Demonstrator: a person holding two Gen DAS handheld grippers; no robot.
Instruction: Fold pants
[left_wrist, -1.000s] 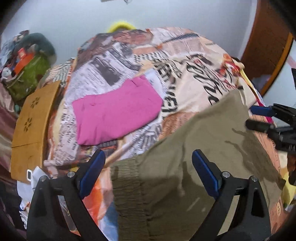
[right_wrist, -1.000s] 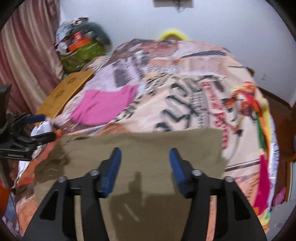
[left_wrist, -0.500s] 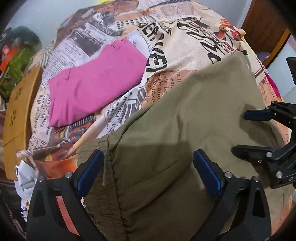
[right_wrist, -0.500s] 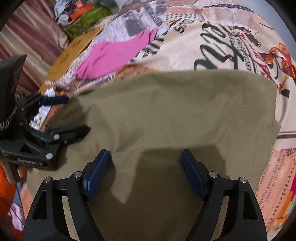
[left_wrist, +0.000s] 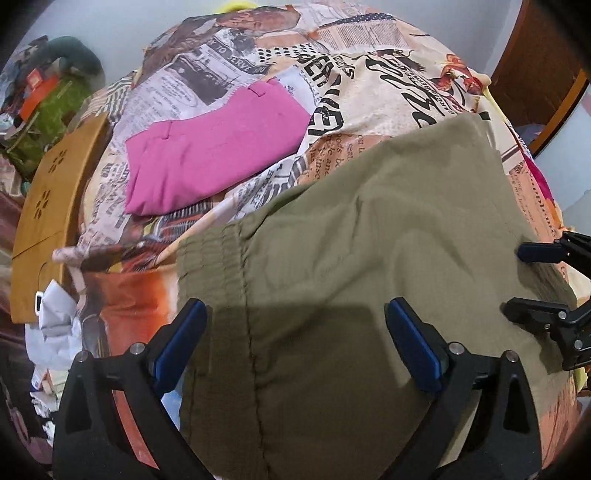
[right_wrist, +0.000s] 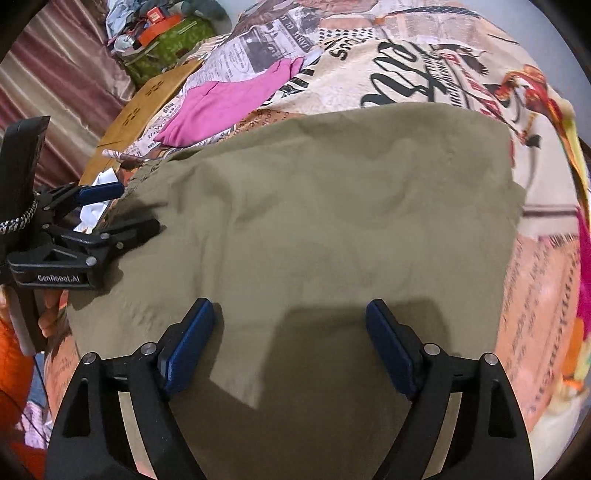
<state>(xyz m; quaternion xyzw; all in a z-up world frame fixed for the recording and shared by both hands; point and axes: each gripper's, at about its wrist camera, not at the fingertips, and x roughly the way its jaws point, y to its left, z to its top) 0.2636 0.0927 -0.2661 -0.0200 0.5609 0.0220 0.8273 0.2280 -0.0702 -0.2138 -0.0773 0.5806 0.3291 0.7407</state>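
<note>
Pants (left_wrist: 369, 258) lay flat on the bed (left_wrist: 388, 85), near a pink garment (left_wrist: 210, 158). Left claw (left_wrist: 295, 343) and right claw (right_wrist: 290, 343) hovered over them, released. Risk: pinching one layer only, skewing the fold.

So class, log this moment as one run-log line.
olive pants flat on bed | left gripper open above | right gripper open above | no grasp

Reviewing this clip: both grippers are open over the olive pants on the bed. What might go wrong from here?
1. The olive pants lie rumpled, with creases across the middle, so a fold begun now may lock them in.
2. The left gripper hangs open over the elastic waistband near the bedsheet; closing low might pinch sheet too.
3. The right gripper is over mid-fabric, so it may catch only one layer.
</note>
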